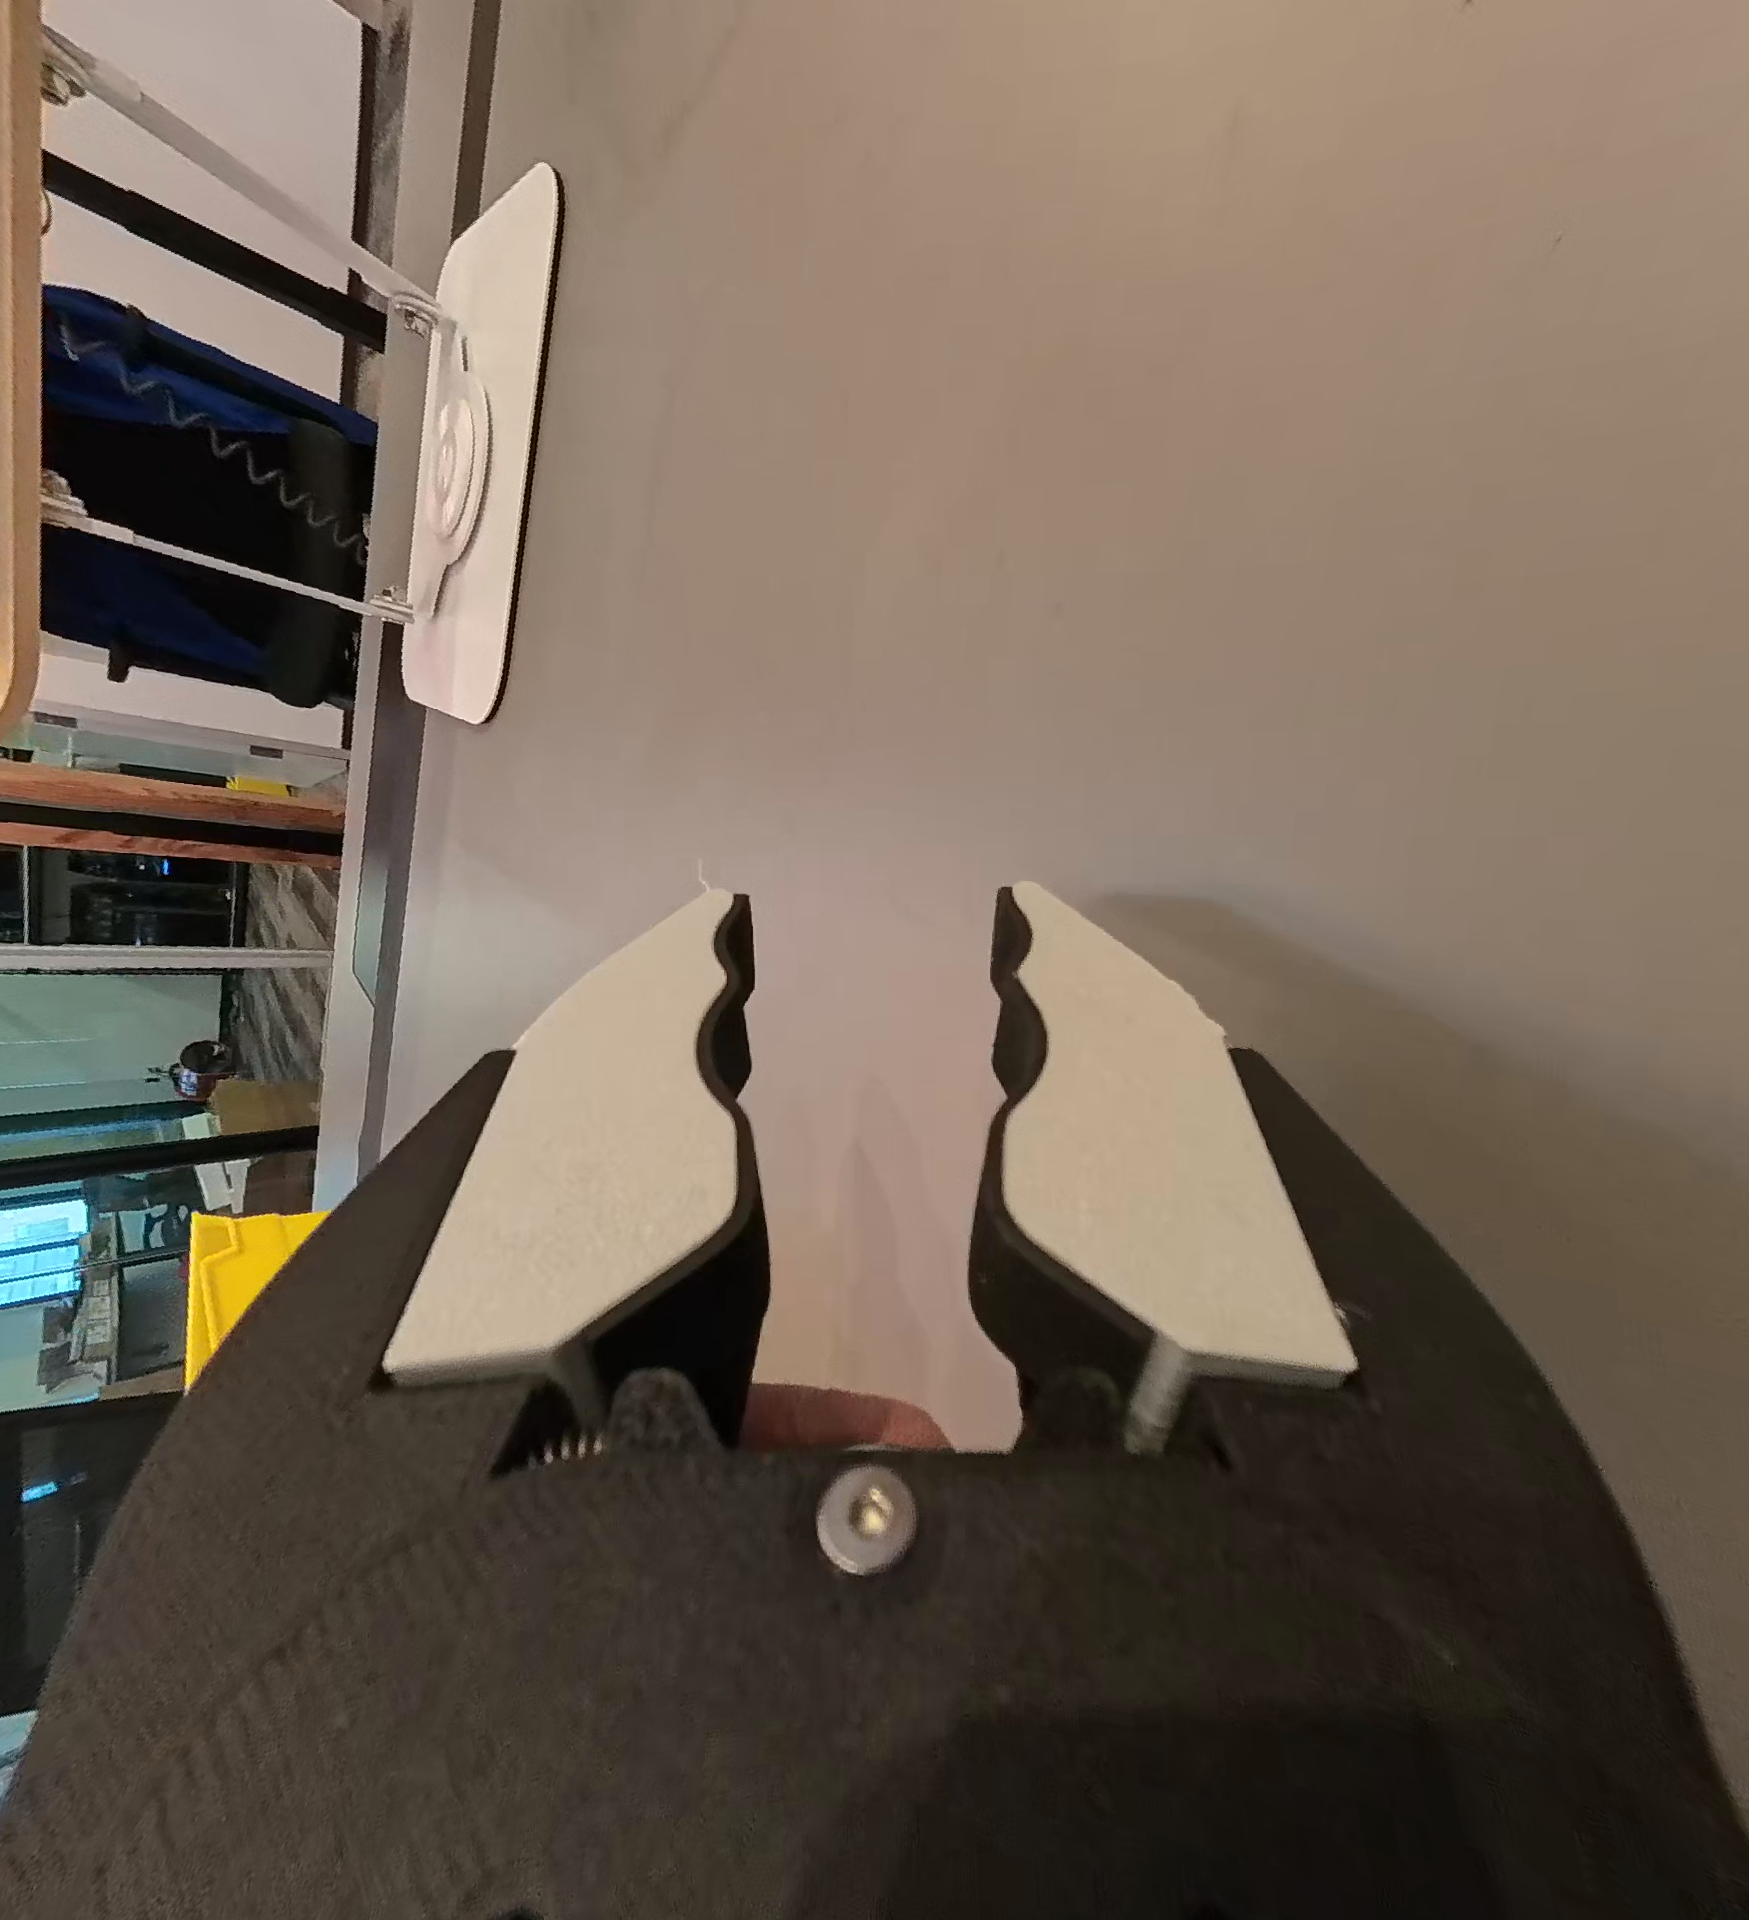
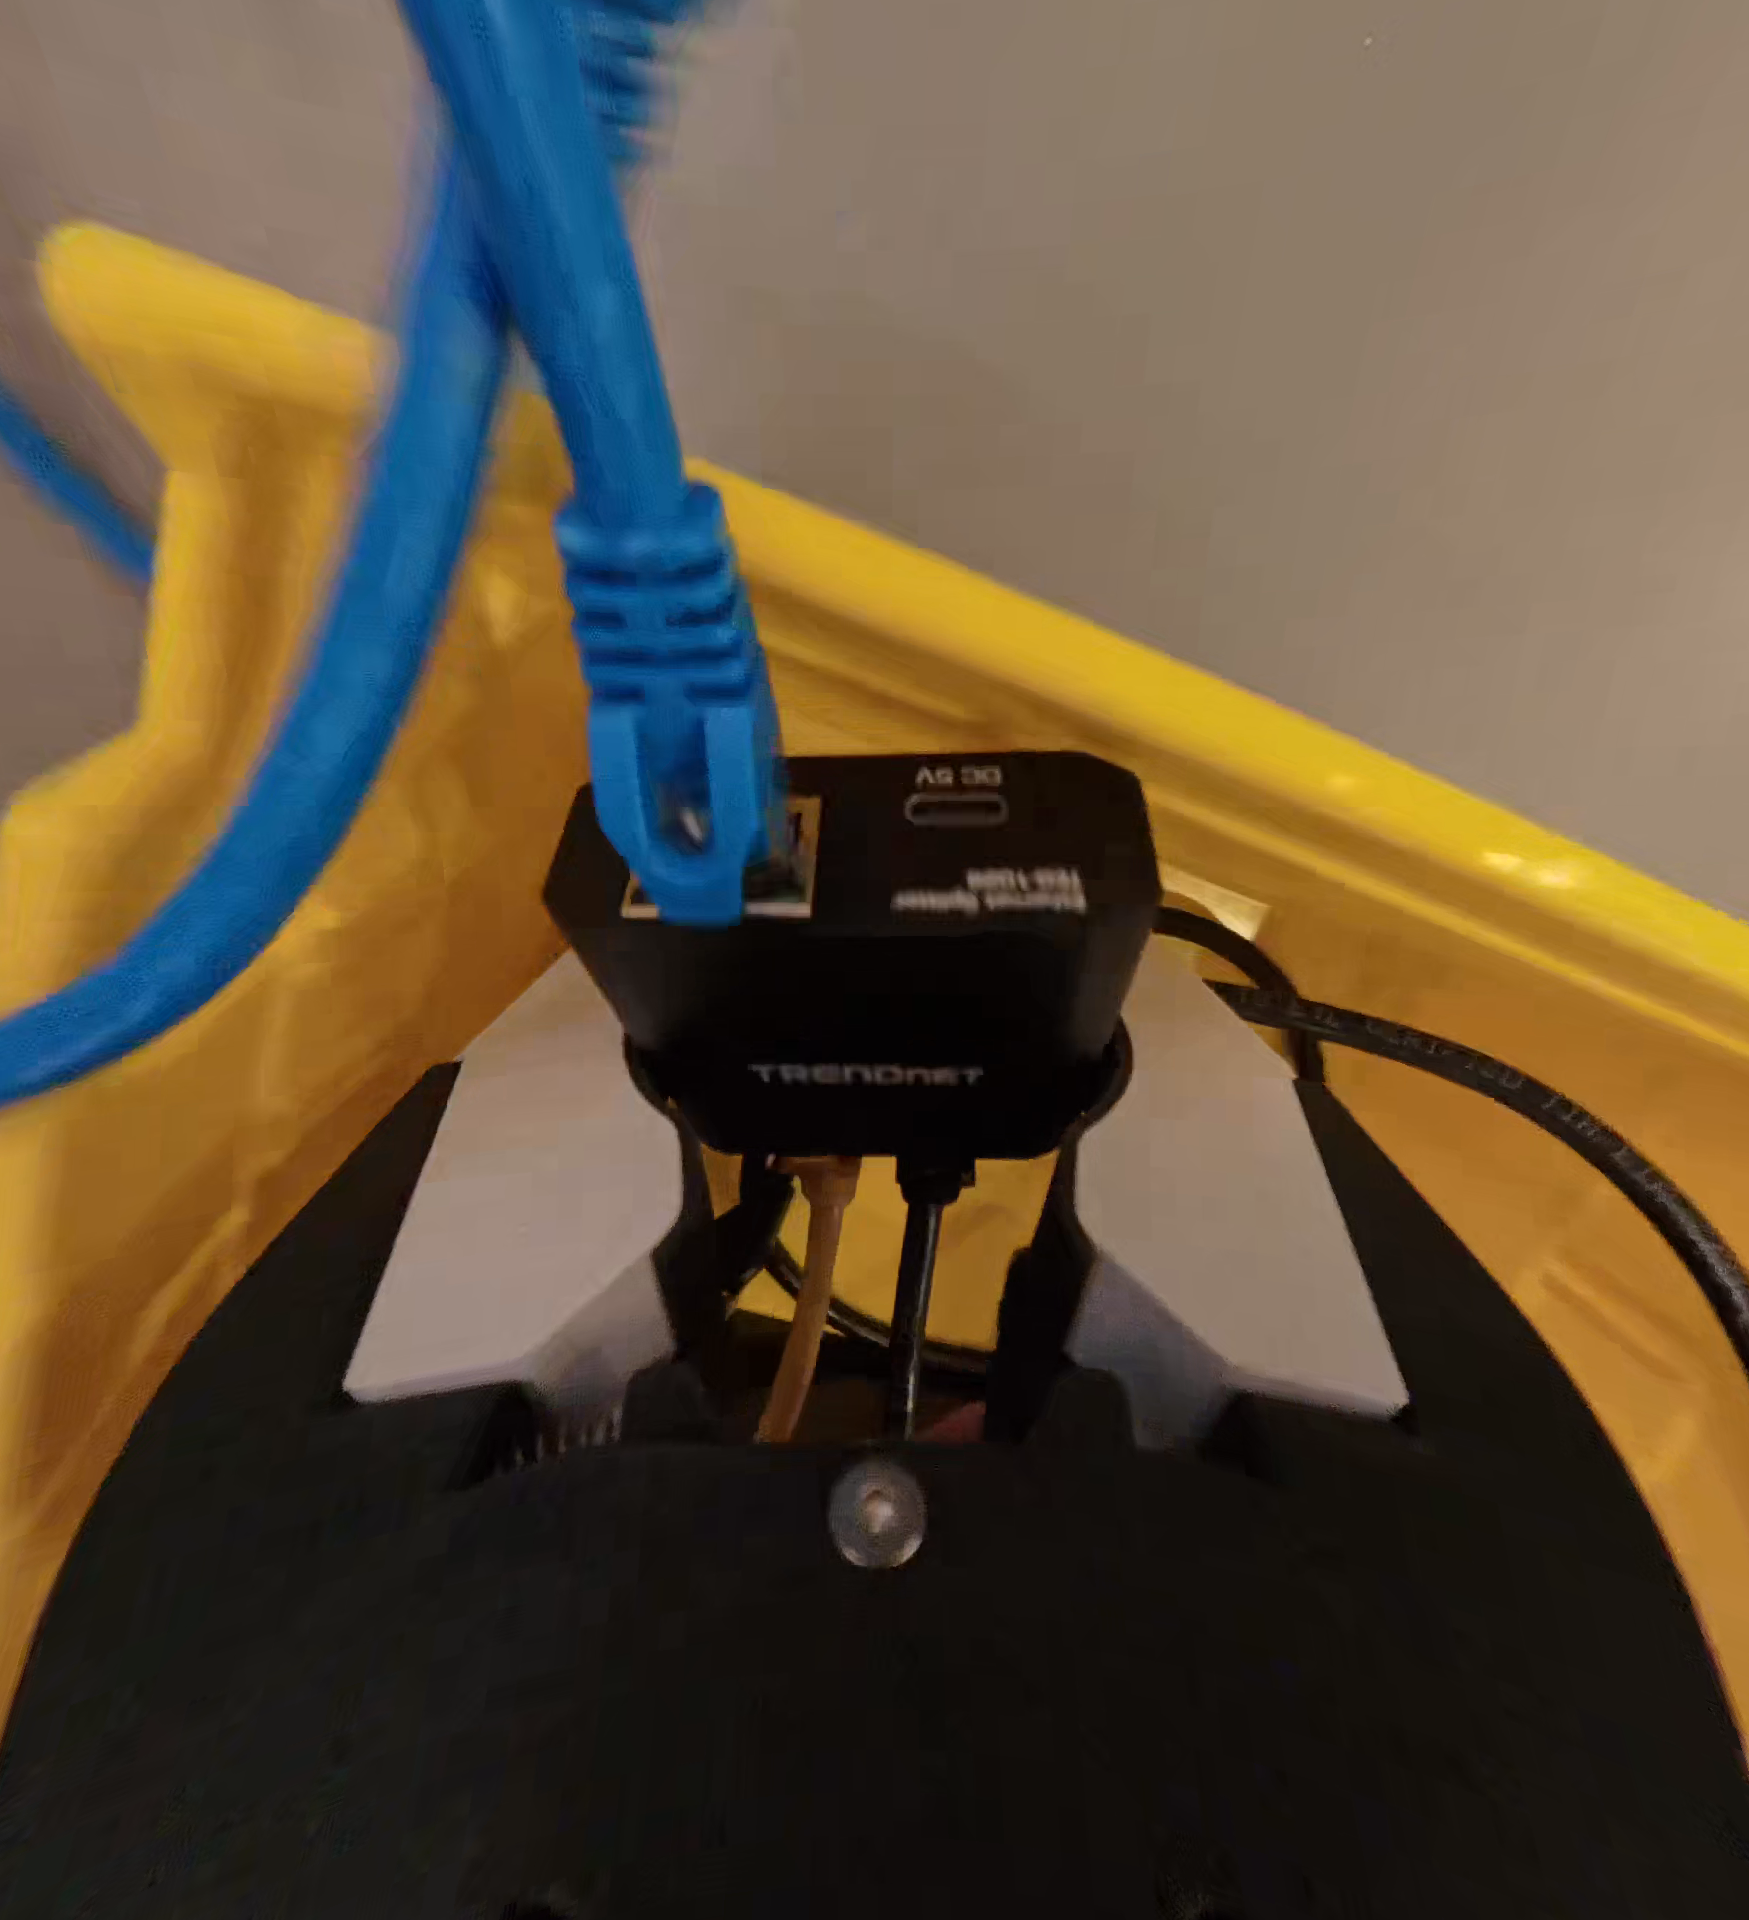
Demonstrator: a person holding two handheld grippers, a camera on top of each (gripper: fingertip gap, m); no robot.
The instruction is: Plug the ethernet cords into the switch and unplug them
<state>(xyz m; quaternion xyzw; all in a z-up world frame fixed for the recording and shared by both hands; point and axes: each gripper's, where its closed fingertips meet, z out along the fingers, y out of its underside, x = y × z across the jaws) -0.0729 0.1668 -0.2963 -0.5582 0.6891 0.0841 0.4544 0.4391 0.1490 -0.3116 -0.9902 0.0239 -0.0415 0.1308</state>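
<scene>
- L gripper (image 1: 872, 925): jaws apart w/ a clear gap, nothing between them; only bare pale tabletop (image 1: 1213, 468) seen through the gap.
- L view is rotated sideways; white square pad w/ clear bracket (image 1: 480, 447) lies on the table up-left of the fingers, well apart from them.
- Corner of yellow bin (image 1: 231, 1278) peeks out at the L edge, beside the gripper body.
- R gripper (image 2: 875, 1070): jaws closed in on the black switch (image 2: 854, 935), clamping its narrow near end from both sides.
- Switch is held just above/in front of the yellow bin (image 2: 1265, 831); its far face w/ ports points away from cam.
- Blue ethernet cord (image 2: 537, 312): its blue plug (image 2: 678, 727) sits in the left port of the far face; how deep it is seated, can't tell. Rest of cord loops up and off to the left, blurred.
- Near end of switch: orange cord (image 2: 813, 1299) and black cord (image 2: 917, 1288) plugged in, running back between the fingers.
- Another black cable (image 2: 1576, 1132) runs over the bin at right.
</scene>
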